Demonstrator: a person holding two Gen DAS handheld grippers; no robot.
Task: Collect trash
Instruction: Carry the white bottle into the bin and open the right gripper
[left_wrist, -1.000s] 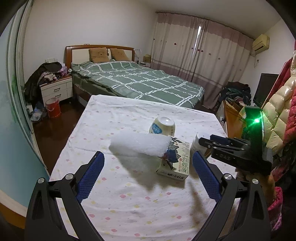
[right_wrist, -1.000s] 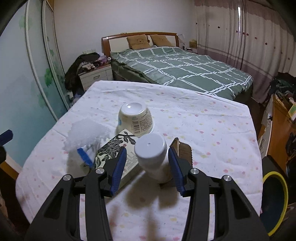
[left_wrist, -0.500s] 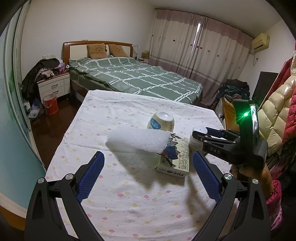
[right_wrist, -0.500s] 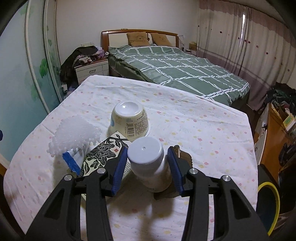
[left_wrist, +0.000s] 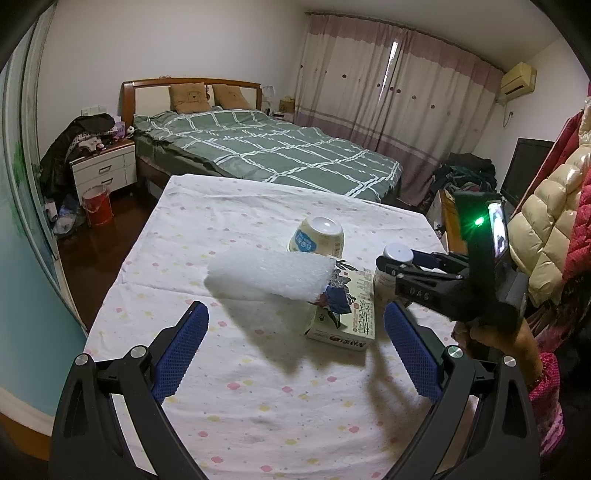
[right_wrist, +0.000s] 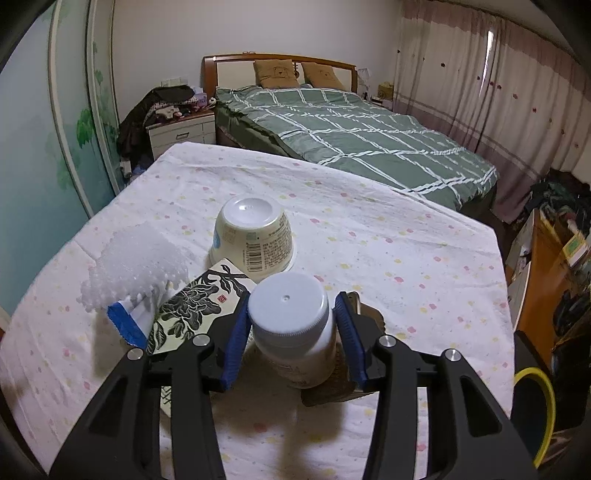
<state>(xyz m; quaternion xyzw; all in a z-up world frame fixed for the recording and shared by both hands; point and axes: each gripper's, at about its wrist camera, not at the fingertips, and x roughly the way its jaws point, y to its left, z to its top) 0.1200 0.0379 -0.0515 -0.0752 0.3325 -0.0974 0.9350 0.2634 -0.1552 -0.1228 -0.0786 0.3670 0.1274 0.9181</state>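
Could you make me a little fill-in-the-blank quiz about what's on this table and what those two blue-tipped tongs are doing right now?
1. The right tongs are closed on a white ____ with a screw cap.
2. The cup on the tablecloth stands ____, its base facing up.
3. The left tongs are ____ and hold nothing.
4. The foam lies partly on top of a printed ____.

Missing words: bottle; upside down; open; box
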